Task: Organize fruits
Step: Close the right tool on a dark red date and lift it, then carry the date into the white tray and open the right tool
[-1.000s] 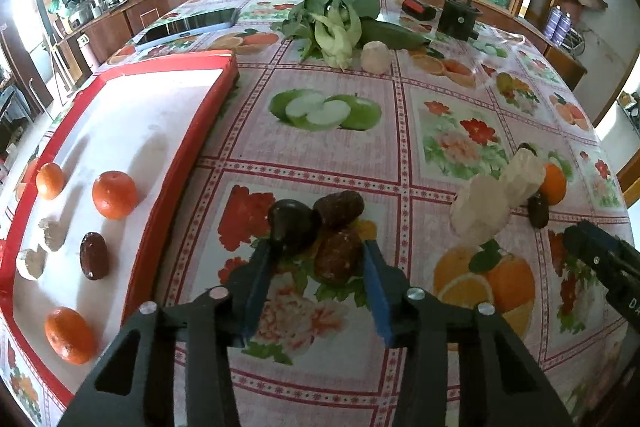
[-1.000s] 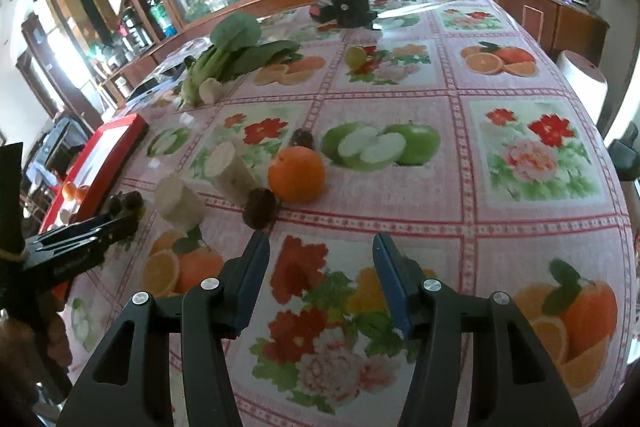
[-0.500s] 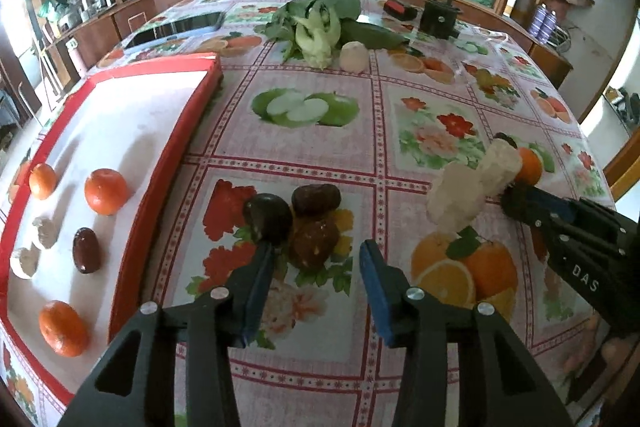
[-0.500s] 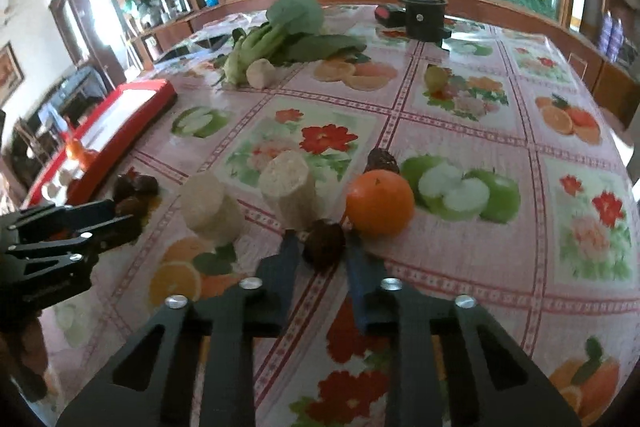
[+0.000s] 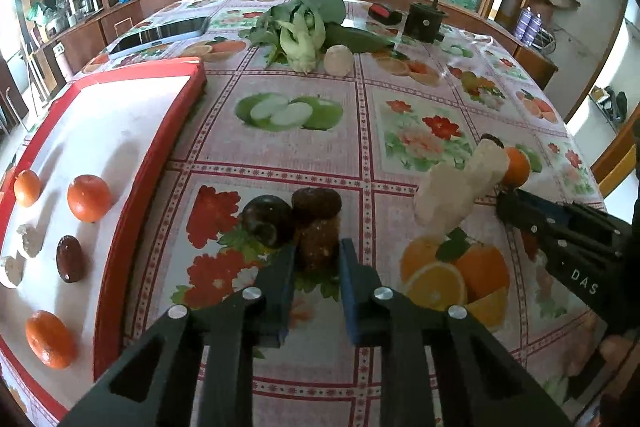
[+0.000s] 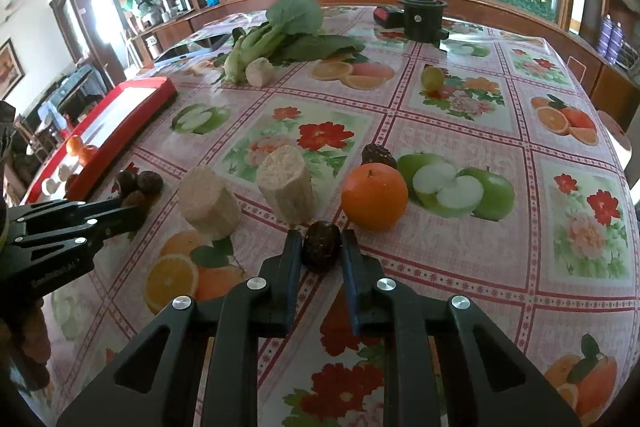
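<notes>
Pinching from both sides, my left gripper [image 5: 318,259] has its blue pads against a brown date [image 5: 319,239], the nearest of a cluster of three dark fruits on the flowered tablecloth [image 5: 304,155]; the other two, a dark plum [image 5: 266,221] and another brown date [image 5: 317,202], touch it just behind. I see the red tray [image 5: 160,163] to the left, holding oranges, a date and pale pieces. My right gripper [image 6: 320,253] is likewise narrowed onto a dark date [image 6: 321,246] resting on the cloth, just in front of an orange [image 6: 374,196] and two pale cylindrical chunks [image 6: 286,185]. Leafy greens [image 6: 280,35] lie well beyond, near the table's far edge.
</notes>
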{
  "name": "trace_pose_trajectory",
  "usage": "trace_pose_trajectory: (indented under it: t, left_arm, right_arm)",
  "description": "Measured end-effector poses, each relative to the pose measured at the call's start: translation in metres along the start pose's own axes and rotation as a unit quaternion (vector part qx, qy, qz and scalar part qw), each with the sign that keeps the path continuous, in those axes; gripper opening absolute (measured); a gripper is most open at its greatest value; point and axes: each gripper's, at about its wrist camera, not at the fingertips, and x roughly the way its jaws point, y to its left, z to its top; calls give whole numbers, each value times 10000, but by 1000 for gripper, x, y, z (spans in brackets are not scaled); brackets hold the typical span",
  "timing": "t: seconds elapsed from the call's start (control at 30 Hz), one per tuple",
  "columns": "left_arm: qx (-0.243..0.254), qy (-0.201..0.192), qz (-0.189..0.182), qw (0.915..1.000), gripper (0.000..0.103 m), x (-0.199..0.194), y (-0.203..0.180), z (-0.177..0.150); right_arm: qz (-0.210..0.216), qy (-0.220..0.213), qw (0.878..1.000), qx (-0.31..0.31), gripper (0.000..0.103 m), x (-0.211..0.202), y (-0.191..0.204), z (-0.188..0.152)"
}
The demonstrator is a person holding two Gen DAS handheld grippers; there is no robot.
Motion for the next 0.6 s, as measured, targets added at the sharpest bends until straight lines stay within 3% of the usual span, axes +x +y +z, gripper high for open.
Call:
trace_pose_trajectory:
  t: [0.23, 0.6]
  left_arm:
    - [-233, 40, -202, 9995, 23, -8, 1, -5]
    - [-46, 190, -453, 9988, 23, -27, -9, -38]
  right_arm:
    - [102, -51, 9999, 64, 19, -7, 0, -5]
    - [62, -19, 9998, 168, 20, -31, 3, -31]
